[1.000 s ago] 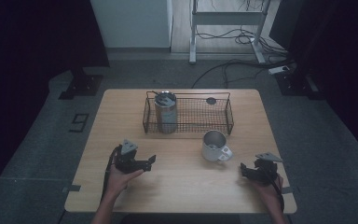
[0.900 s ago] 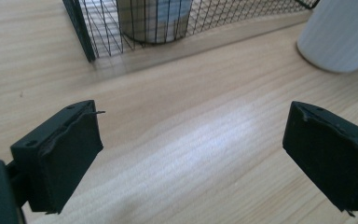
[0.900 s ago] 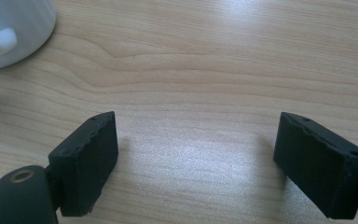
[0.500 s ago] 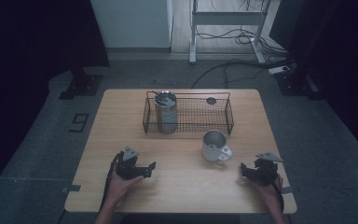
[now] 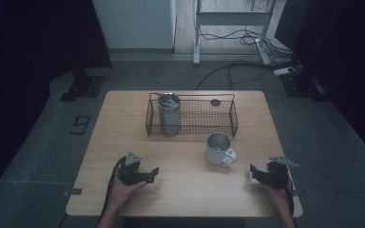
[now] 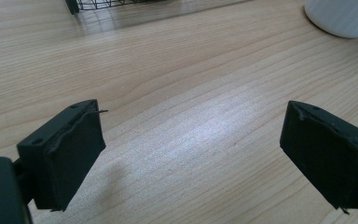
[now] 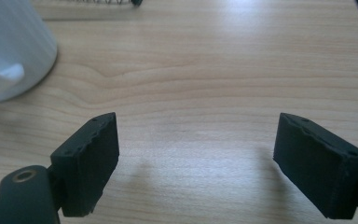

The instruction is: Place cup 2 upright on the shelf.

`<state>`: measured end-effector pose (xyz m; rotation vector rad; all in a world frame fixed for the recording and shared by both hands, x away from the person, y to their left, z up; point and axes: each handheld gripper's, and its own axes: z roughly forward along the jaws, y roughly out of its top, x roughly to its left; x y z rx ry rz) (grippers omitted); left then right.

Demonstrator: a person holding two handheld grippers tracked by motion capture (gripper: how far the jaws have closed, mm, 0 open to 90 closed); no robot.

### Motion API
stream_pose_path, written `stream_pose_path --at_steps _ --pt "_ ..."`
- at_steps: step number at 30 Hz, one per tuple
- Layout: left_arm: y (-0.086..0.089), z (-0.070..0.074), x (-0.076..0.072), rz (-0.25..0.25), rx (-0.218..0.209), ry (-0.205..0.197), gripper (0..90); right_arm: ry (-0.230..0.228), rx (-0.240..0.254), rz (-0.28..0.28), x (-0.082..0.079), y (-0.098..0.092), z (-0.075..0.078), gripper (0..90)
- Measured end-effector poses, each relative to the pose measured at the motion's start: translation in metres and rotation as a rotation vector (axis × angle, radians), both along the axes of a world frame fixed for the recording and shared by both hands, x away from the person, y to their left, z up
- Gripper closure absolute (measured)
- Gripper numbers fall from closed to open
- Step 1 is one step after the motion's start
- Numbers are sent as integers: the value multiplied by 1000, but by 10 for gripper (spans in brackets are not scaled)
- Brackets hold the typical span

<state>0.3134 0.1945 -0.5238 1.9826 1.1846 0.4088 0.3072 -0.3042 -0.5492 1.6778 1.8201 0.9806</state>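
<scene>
Resting low on the surface (image 5: 123,118), we hold both grippers released and empty, the left gripper (image 5: 153,173) having just narrowed. The mug (image 5: 218,148) stands at centre-right, untouched, before the basket (image 5: 233,114) holding a can (image 5: 169,114); everything's left.

Left gripper (image 5: 153,172) and right gripper (image 5: 254,170) rest low, jaws apart, the left's just narrowing.

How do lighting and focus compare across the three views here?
High view: dim and soft, dark surroundings, only the table lit. Left gripper view: bright, a pale glare patch on the wood between the jaws, white mug cut off by the frame edge. Right gripper view: bright; the mug is slightly blurred.
</scene>
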Motion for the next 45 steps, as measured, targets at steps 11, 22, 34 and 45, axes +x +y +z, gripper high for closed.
stream_pose_path --at_steps 11,22,34,45 --pt "0 -3 -1 -17 -1 17 63 -52 23 25 -7 3 16 142" --pt "0 -5 -2 -6 -2 29 64 -129 94 97 -19 21 44 149" --pt "-3 -8 -2 -4 6 43 66 -174 117 200 -21 49 64 147" --pt "-3 -8 -4 3 -7 46 67 -168 131 262 -14 71 66 132"
